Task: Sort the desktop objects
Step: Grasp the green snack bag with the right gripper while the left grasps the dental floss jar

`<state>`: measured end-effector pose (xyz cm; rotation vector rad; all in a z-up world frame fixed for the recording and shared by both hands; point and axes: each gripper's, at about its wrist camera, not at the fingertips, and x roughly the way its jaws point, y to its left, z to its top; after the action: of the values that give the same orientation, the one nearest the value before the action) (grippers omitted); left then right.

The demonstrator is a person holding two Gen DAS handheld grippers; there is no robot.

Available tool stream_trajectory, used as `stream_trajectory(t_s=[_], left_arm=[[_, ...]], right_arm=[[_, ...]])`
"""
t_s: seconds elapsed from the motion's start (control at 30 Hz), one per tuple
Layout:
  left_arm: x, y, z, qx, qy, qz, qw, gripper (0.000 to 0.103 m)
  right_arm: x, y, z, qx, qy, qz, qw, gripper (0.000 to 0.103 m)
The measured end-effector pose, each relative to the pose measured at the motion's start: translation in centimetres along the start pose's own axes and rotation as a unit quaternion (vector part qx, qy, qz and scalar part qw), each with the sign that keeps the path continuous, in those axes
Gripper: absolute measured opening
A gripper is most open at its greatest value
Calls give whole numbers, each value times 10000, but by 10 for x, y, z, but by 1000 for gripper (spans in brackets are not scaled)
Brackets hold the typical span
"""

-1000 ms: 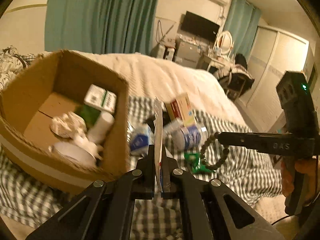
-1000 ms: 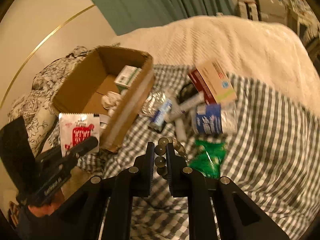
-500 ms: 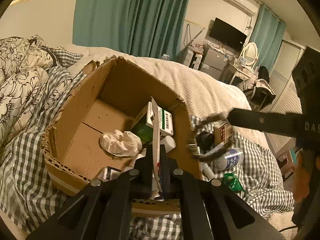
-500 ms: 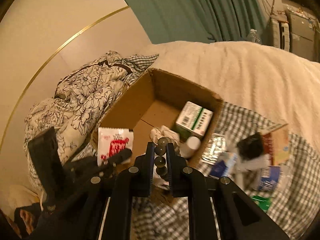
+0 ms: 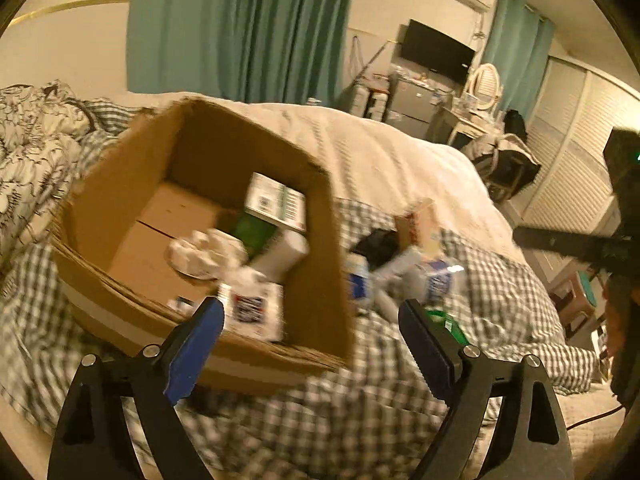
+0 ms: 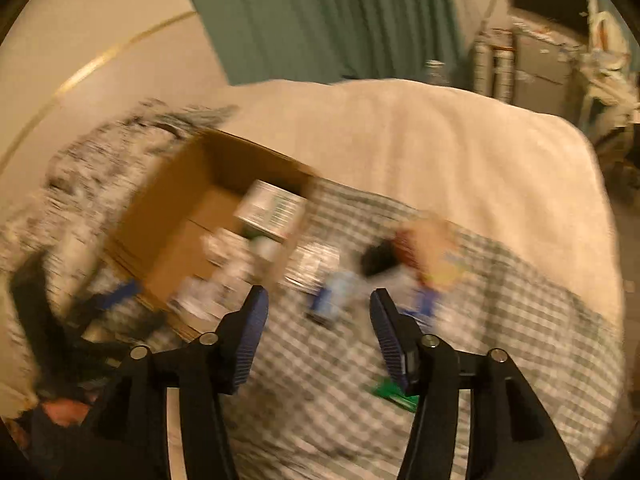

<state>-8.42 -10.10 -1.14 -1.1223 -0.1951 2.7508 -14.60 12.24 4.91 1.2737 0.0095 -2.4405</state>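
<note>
A cardboard box [image 5: 120,184] sits on the checked bedspread and holds a green-and-white carton [image 5: 276,202], a crumpled white tissue [image 5: 200,252], a white bottle [image 5: 280,256] and a white sachet [image 5: 256,312] at its near wall. My left gripper [image 5: 312,340] is open and empty just in front of the box. My right gripper [image 6: 316,320] is open and empty above the spread, right of the box [image 6: 180,200]. Loose items lie right of the box: a black object [image 5: 376,244], an orange-red carton [image 5: 420,224], blue-labelled bottles [image 5: 436,280], a green packet [image 6: 394,394]. The right wrist view is blurred.
The grey checked spread [image 5: 500,300] lies over a cream blanket [image 5: 380,152]. A floral duvet [image 5: 28,144] is bunched left of the box. Teal curtains, a TV and a dresser stand behind the bed. The right gripper's body [image 5: 616,248] shows at the right edge.
Both grippers have opened. The left let go of the sachet, which now lies in the box; the right no longer holds the bead bracelet. Both views have pulled back from the box.
</note>
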Motion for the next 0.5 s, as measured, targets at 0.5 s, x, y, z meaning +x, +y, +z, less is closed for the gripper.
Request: stream_trajectory(t_s=[0.5], left_arm=[[94, -104, -87, 159, 601, 597, 9963, 94]], right_arm=[[93, -69, -69, 619, 913, 104, 9938, 54]])
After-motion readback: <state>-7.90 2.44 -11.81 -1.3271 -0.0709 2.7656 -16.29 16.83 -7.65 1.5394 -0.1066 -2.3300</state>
